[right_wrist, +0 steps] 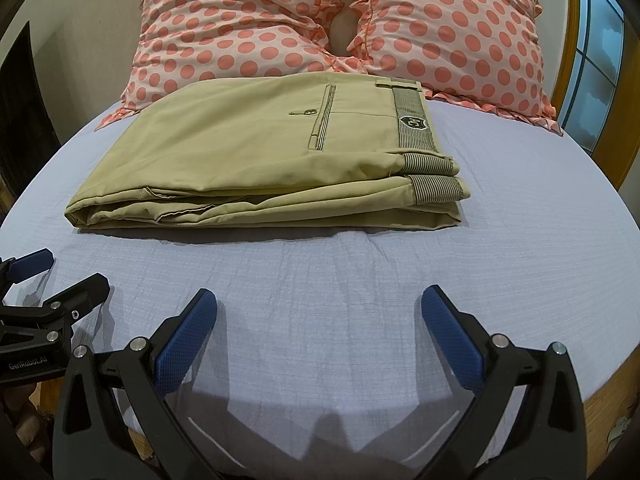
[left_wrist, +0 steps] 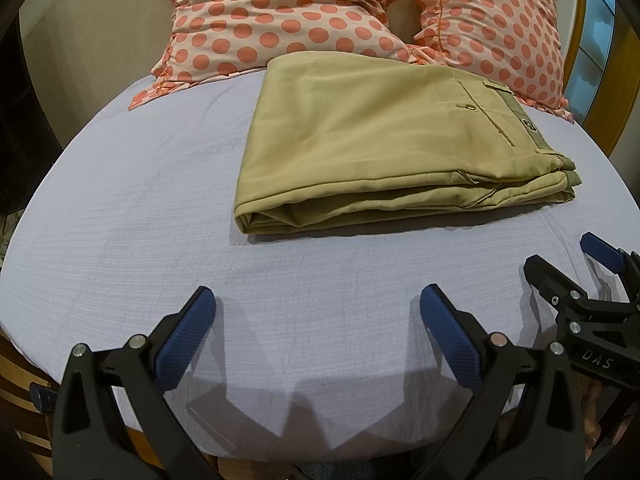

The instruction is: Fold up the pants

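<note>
Although both tools hang low over the near edge of the bed (right_wrist: 520, 208), neither touches cloth: the left gripper (left_wrist: 318, 320) and the right gripper (right_wrist: 319, 320) each have their blue-padded fingers (right_wrist: 188, 344) spread wide with nothing between them, only lilac sheet beneath. The pants (right_wrist: 256, 152) lie toward the head of the bed, just in front of two dotted pillows (right_wrist: 448, 28), their far edge touching or overlapping the pillow frill. They already form a compact stack of several layers, striped waistband (right_wrist: 416, 120) at the right end, back pocket and button facing up, folded edge at the left. Judged from that shape, the folding looks essentially complete, and the step in hand is release and withdrawal. Any next move would call for little: perhaps squaring the lower layers, which stick out slightly at the near right corner of the stack, or simply leaving it.
</note>
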